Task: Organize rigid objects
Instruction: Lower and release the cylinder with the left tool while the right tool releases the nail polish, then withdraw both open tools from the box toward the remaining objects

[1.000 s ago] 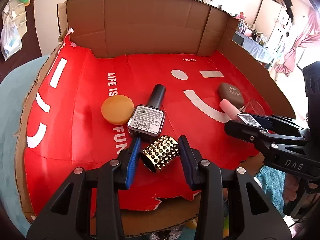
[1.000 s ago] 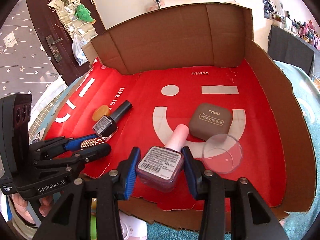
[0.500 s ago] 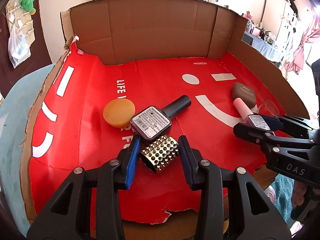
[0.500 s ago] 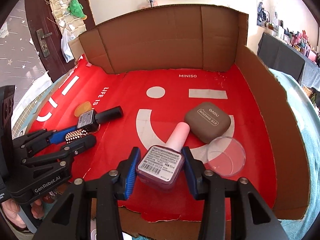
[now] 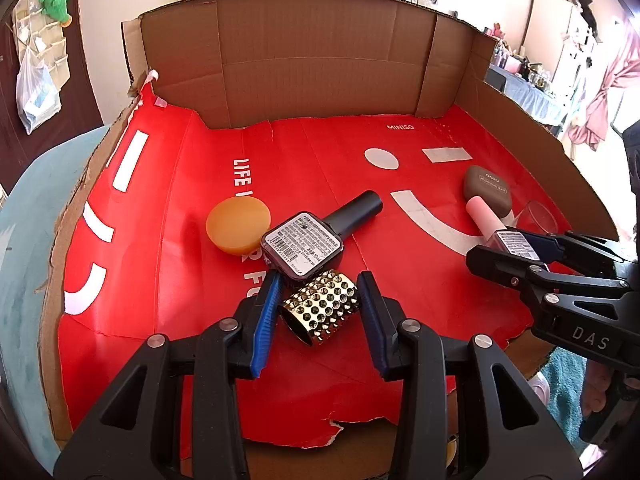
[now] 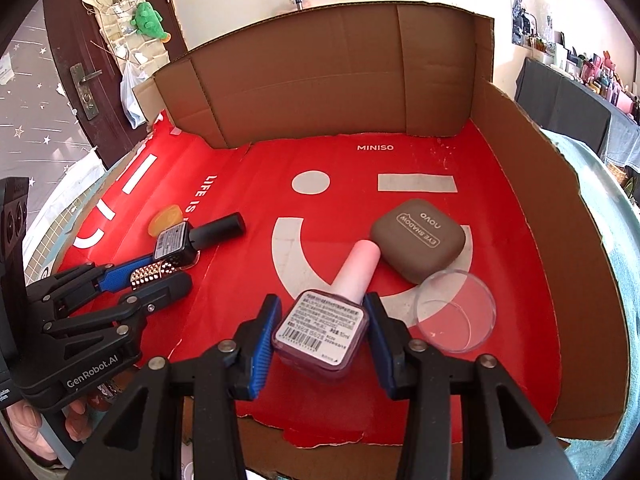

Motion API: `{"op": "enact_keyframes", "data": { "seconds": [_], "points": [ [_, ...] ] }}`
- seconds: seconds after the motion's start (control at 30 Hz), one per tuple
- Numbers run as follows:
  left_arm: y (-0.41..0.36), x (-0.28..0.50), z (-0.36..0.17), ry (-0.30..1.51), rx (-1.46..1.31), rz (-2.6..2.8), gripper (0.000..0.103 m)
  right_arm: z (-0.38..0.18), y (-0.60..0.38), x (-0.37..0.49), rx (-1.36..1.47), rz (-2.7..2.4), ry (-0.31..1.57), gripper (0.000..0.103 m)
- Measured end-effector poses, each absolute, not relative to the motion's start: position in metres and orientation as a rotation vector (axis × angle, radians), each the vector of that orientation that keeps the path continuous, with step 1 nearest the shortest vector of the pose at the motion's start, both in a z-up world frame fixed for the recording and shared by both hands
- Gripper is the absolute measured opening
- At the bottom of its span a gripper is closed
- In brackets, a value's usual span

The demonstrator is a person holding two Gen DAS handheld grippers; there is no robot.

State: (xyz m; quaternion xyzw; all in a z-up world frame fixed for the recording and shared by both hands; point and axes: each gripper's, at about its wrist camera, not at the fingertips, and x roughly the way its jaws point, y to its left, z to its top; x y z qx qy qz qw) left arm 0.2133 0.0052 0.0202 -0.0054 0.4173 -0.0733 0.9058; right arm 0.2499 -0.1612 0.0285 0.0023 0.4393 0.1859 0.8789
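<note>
Left wrist view: the left gripper fingers straddle the studded gold cylinder near the front edge of the red tray, apparently touching it, with the dark nail polish bottle just behind. Right wrist view: the right gripper fingers clamp the pink-capped nail polish bottle near the front edge, beside the clear cup and brown eyeshadow case.

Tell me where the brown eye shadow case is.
The eye shadow case lies right of centre on the red liner, touching the pink-capped bottle, behind the clear cup.
</note>
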Motion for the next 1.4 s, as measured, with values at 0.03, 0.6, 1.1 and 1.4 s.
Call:
{"op": "enact_keyframes", "data": {
  "seconds": [0.03, 0.6, 1.1, 1.4],
  "points": [
    [0.005, 0.213, 0.020, 0.862, -0.011, -0.152, 0.037, 0.028, -0.161, 0.250, 0.004, 0.387, 0.915, 0.045],
    [0.004, 0.209, 0.022, 0.862, -0.002, -0.138, 0.067, 0.030, -0.164, 0.251, 0.016, 0.383, 0.913, 0.045],
    [0.005, 0.174, 0.059, 0.709, 0.023, -0.102, 0.089, 0.053, -0.171, 0.227, 0.050, 0.409, 0.828, 0.063],
    [0.005, 0.143, 0.081, 0.628, 0.026, -0.098, 0.094, 0.073, -0.176, 0.198, 0.079, 0.434, 0.750, 0.080]
  ]
}}
